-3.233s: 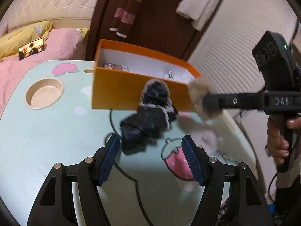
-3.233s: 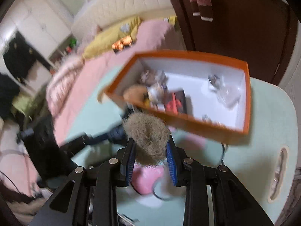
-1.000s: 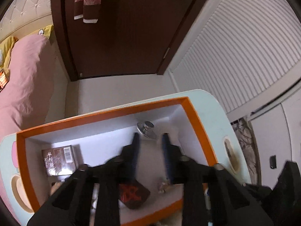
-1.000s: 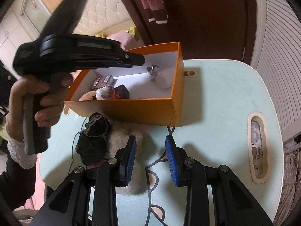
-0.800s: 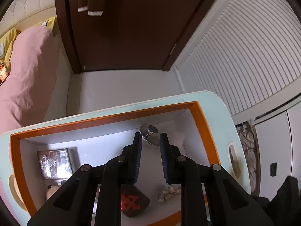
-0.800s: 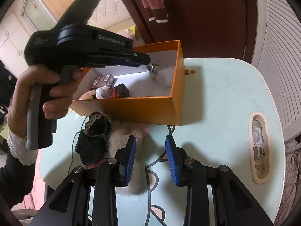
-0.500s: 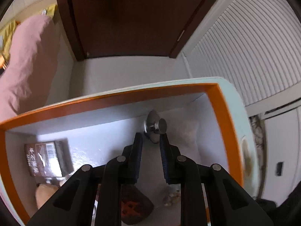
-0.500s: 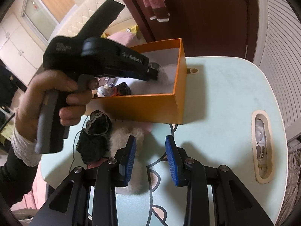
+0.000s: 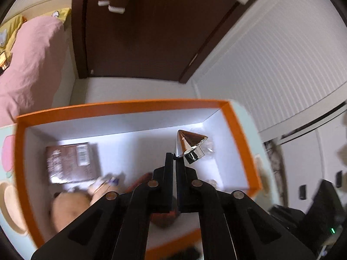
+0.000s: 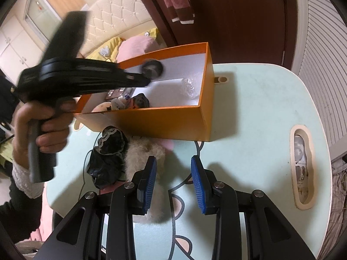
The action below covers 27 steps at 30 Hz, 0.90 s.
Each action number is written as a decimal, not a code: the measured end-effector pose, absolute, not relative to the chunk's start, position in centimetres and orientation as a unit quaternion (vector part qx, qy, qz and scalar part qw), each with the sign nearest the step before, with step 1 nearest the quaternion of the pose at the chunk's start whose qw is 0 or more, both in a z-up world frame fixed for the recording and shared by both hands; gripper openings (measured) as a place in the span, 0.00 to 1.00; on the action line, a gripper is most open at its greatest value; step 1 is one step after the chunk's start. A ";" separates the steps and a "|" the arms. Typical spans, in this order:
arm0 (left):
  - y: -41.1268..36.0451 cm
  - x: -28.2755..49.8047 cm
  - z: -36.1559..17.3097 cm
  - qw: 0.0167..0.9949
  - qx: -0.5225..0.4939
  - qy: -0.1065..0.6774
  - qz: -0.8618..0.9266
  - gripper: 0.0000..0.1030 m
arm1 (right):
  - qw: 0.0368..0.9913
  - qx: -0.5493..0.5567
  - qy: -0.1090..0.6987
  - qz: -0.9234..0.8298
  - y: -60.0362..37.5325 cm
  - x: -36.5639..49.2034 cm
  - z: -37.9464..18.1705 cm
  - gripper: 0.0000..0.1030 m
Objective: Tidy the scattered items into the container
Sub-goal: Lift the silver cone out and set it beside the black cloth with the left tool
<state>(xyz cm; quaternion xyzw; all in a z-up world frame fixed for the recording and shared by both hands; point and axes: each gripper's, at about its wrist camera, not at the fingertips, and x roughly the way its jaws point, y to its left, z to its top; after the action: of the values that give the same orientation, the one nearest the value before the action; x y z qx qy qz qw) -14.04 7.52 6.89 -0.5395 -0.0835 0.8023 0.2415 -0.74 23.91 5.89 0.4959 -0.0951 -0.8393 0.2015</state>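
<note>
Orange box (image 10: pixel 151 125): open-topped and white inside, it stands on the pale green table (image 10: pixel 260 108) just ahead of the right tongs and directly under the left tongs.
Left tongs (image 9: pixel 174 158): held by a hand (image 10: pixel 43 125), reaching down over the box. The jaws are pressed together, and the tips seem to pinch a thin dark tab on the silver cone.
Right tongs (image 10: pixel 173 173): low over the table on the near side of the box, jaws partly apart, with only bare tabletop between the blue pads.
Fluffy cream bundle (image 10: pixel 141 151): on the table outside the box, against the outer side of the right tongs' left finger.
Black cloth (image 10: pixel 108 158): crumpled, touching the fluffy bundle on its far side from the right tongs.
Brown packet (image 9: pixel 69 162): flat on the box floor, well left of the left tongs' tips.
Silver cone (image 9: pixel 188 143): inside the box, right at the left tongs' tips, just to their right.
Clear wrapper (image 10: pixel 188 86): in the box's far right corner, apart from both tongs.
</note>
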 end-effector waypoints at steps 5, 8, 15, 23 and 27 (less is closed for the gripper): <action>3.4 -10.9 10.0 0.249 -0.493 -0.109 0.826 0.02 | 0.201 0.492 -0.091 -0.842 23.9 -0.9 6.4 0.31; 0.8 -8.6 11.0 0.234 -0.470 -0.102 0.845 0.02 | 0.200 0.492 -0.089 -0.843 23.8 -1.0 6.7 0.31; -2.2 -2.1 9.2 0.215 -0.465 -0.055 0.857 0.02 | 0.196 0.479 -0.063 -0.854 23.3 -1.3 8.3 0.31; -2.0 1.3 5.0 0.219 -0.482 -0.063 0.846 0.02 | 0.195 0.457 -0.044 -0.867 22.2 -3.2 10.7 0.31; -1.1 1.4 3.9 0.213 -0.479 -0.060 0.849 0.02 | 0.204 0.460 -0.046 -0.863 20.9 -4.4 11.0 0.31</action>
<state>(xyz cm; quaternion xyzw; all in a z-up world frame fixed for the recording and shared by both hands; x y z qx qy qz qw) 1.37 -1.08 3.91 -0.4791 -0.0604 0.8493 0.2132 -4.42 20.94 11.00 0.4596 -0.0457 -0.8632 0.2039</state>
